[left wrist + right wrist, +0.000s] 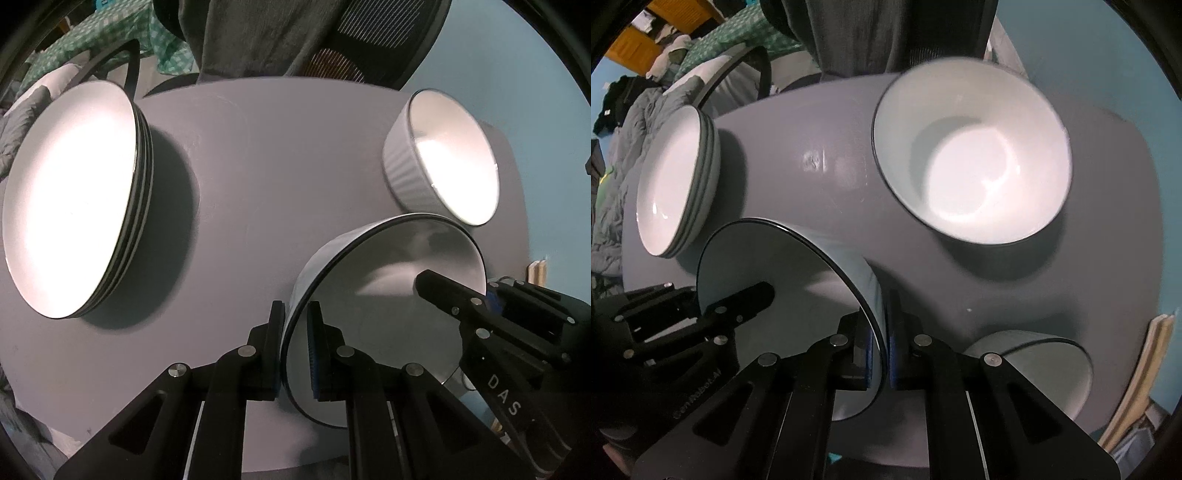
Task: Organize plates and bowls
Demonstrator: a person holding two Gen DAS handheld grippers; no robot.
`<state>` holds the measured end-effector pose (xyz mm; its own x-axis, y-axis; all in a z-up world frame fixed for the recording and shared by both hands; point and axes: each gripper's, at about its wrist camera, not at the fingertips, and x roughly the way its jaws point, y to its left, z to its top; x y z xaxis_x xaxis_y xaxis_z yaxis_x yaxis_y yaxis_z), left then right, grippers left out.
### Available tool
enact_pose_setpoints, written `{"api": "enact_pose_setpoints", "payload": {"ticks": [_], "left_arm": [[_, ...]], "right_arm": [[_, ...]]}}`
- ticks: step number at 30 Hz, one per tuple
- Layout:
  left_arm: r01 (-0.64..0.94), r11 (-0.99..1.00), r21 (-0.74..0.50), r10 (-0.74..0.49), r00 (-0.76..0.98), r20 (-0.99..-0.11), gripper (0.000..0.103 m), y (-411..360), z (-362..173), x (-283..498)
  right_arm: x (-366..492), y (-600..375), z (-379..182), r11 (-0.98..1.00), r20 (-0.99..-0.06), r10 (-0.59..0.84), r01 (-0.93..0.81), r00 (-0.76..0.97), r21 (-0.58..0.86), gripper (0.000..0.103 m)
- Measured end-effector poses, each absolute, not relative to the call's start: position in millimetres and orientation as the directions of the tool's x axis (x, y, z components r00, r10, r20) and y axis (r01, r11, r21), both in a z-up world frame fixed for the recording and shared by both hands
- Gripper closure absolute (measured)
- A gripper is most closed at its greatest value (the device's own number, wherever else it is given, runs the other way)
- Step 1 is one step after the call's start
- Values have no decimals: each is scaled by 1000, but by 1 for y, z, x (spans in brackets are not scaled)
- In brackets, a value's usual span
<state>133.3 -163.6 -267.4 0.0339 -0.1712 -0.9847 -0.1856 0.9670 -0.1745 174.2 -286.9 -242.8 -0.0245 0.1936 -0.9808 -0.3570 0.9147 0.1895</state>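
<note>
Held bowl (388, 295): white with a dark rim, gripped by its wall from 2 sides and hanging over the near part of the tabletop.
Left tongs (295, 332): clamped on the bowl's wall, 1 finger outside and 1 inside, pointing straight down.
Right tongs (882, 332): clamped on the opposite wall of the same bowl (783, 280); in the left view they reach into the bowl from the right edge of the picture.
Tabletop (240, 166): round and grey, carrying the rest of the crockery.
Plate stack (74, 199): several dark-rimmed plates piled at the left side of the tabletop, well apart from the held bowl.
Ribbed bowl (443, 155): white, standing upright at the far right of the tabletop in the left view, just beyond the held bowl.
Third bowl (1034, 358): only partly seen in the right view, low on the right near the tabletop's edge.
Chair (369, 37): a black mesh back behind the tabletop, with dark cloth hanging beside it.
Checked cloth (110, 33): green and white, heaped in the background at upper left.
</note>
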Motion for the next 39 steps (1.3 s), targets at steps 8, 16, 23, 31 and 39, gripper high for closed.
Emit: {"api": "enact_pose_setpoints", "payload": {"ticks": [8,16,23,31,39], "left_arm": [[-144,970,-195,-184,87,-979,92,-171,-232,162],[-83,977,-194,-182,132,-974,93,-190,-217,192],[-34,985,-167,-160,154,-975,92,-204,-213,225],[-1,992,-122,-121,134,-983,92,-218,-228,254],[26,996,-80,-82,94,-992,92,-223,-245,259]], "right_arm": [[188,-297,-219,927,-981,193,-330,7,180,97],[216,-316,-201,942,-978,202,-283,53,180,97],[248,-328,-203,952,-978,201,-249,64,180,96],[268,-345,-213,960,-979,198,-210,43,185,96],[272,-349,-229,964,-985,169,-209,16,162,96]]}}
